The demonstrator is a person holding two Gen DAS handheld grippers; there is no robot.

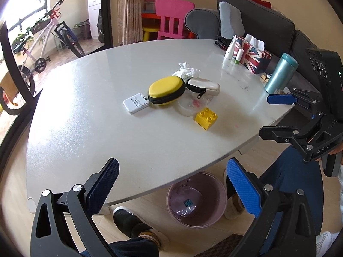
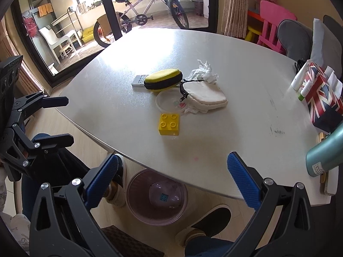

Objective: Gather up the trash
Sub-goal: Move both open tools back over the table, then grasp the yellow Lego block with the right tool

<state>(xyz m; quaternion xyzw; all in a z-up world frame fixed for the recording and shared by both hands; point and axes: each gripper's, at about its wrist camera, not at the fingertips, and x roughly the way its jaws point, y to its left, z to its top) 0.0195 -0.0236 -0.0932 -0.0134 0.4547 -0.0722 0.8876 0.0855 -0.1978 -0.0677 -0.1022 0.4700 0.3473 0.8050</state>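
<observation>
A crumpled white tissue point(image 1: 186, 70) point(image 2: 202, 71) lies mid-table behind a yellow zip case point(image 1: 166, 90) point(image 2: 163, 79) and a white pouch point(image 1: 204, 86) point(image 2: 204, 97). More tissue point(image 2: 194, 109) pokes from under the pouch. A clear plastic lid point(image 1: 189, 107) point(image 2: 170, 102) and a yellow toy brick point(image 1: 206, 117) point(image 2: 169, 124) lie nearer me. A pink bin point(image 1: 196, 199) point(image 2: 156, 197) stands on the floor under the table edge, holding a small teal brick. My left gripper point(image 1: 174, 189) point(image 2: 57, 120) is open and empty at the near edge. My right gripper point(image 2: 174, 184) point(image 1: 276, 115) is open and empty too.
A white card point(image 1: 136, 103) lies left of the zip case. A Union Jack tissue box point(image 1: 251, 54) point(image 2: 323, 98), small tubes point(image 1: 232, 50) and a teal bottle point(image 1: 280, 72) point(image 2: 325, 152) stand at the table's right. The person's feet point(image 1: 133, 224) flank the bin.
</observation>
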